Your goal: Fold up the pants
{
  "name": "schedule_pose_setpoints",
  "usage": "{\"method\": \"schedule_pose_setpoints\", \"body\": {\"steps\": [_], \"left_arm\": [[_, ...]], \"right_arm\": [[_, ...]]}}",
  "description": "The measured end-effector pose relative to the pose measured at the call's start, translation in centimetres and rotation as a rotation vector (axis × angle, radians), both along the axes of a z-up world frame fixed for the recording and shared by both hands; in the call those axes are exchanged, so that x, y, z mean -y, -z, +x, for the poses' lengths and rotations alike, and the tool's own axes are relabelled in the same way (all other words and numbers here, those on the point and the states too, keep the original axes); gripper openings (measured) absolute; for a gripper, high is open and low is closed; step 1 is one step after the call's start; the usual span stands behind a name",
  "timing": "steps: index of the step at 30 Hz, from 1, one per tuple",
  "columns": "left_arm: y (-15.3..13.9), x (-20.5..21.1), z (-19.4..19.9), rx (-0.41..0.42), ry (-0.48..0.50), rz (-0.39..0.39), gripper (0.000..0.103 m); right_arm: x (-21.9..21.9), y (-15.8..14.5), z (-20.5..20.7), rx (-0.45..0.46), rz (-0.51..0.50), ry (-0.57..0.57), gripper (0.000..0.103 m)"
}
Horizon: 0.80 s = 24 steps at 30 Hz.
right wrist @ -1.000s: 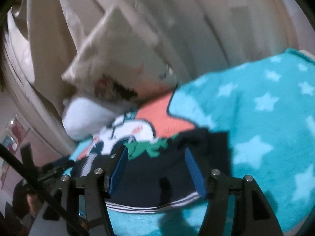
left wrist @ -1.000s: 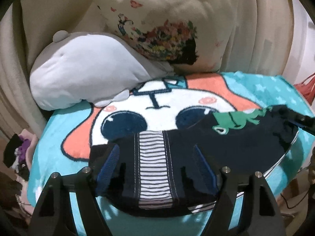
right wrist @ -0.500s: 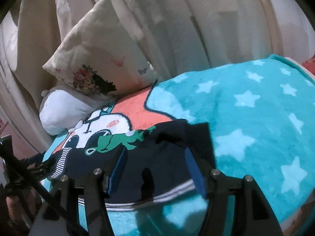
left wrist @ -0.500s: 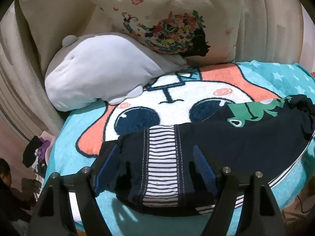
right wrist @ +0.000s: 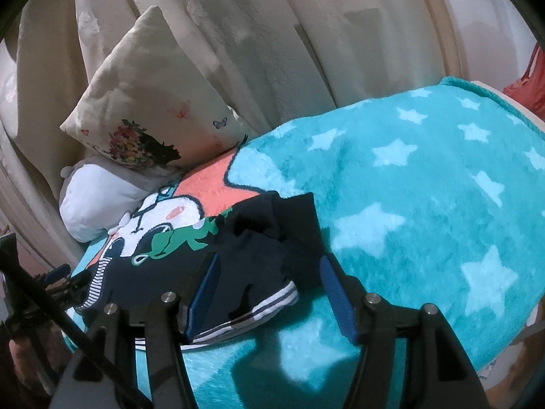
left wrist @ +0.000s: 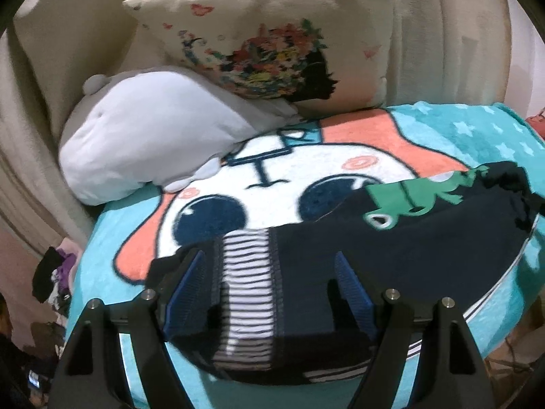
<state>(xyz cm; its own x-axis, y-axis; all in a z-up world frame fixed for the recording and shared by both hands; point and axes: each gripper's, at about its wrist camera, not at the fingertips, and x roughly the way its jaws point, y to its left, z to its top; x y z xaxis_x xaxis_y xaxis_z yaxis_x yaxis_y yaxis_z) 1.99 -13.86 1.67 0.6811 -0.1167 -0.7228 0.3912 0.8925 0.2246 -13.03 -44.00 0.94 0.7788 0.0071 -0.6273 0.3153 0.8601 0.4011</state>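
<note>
Pants point(left wrist: 391, 259) near edge hidden behind left claw point(left wrist: 269, 289).

Left wrist view sits low and close over the near edge of the bed, looking obliquely down between its tongs point(left wrist: 269, 293) toward the pillows. Right wrist view sits further right, angled down and leftward. Both share the dark pants point(left wrist: 391, 255) point(right wrist: 238, 255), floral pillow point(left wrist: 272, 41) point(right wrist: 143, 102) and teal blanket point(left wrist: 477, 136) point(right wrist: 425, 187).

Open starred blanket point(right wrist: 425, 184) to the right of the dark pants point(right wrist: 259, 252) leaves clear passage, while the floral pillow point(left wrist: 272, 44) and white plush cushion point(left wrist: 150, 143) block the far-left side against the curtain point(right wrist: 306, 34).
</note>
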Motion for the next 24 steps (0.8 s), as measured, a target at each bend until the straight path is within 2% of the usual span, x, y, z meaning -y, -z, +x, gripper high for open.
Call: {"method": "schedule_pose_setpoints", "body": {"steps": [3,7,11,15,17,21,24], "left_arm": [[-1.1,1.8,0.5,-0.06,0.095,-0.071,0.077],[-2.4,7.2,1.6,-0.142,0.286,-0.154,0.079],[-1.9,13.7,2.3,-0.183,0.434,-0.155,0.079],[-0.2,19.9,3.2,-0.306,0.552,-0.171,0.079],[0.8,22.7,3.2,-0.344,0.603,-0.151,0.079],[2.9,26.6,3.2,-0.401,0.676,-0.11,0.079],[5.1,28.5,3.4,-0.498,0.704,-0.085,0.078]], "right_arm": [[-0.1,0.3,0.0,-0.005,0.002,-0.006,0.066],[-0.4,0.6,0.0,-0.019,-0.009,-0.015,0.066],[-0.7,1.1,0.4,-0.047,-0.02,-0.012,0.066],[-0.3,1.8,0.6,-0.079,-0.041,0.032,0.066],[-0.1,2.0,0.8,-0.092,-0.043,0.044,0.066],[-0.2,2.6,1.3,-0.106,-0.056,0.055,0.066],[-0.5,2.8,1.7,-0.102,-0.066,0.059,0.067]]}}
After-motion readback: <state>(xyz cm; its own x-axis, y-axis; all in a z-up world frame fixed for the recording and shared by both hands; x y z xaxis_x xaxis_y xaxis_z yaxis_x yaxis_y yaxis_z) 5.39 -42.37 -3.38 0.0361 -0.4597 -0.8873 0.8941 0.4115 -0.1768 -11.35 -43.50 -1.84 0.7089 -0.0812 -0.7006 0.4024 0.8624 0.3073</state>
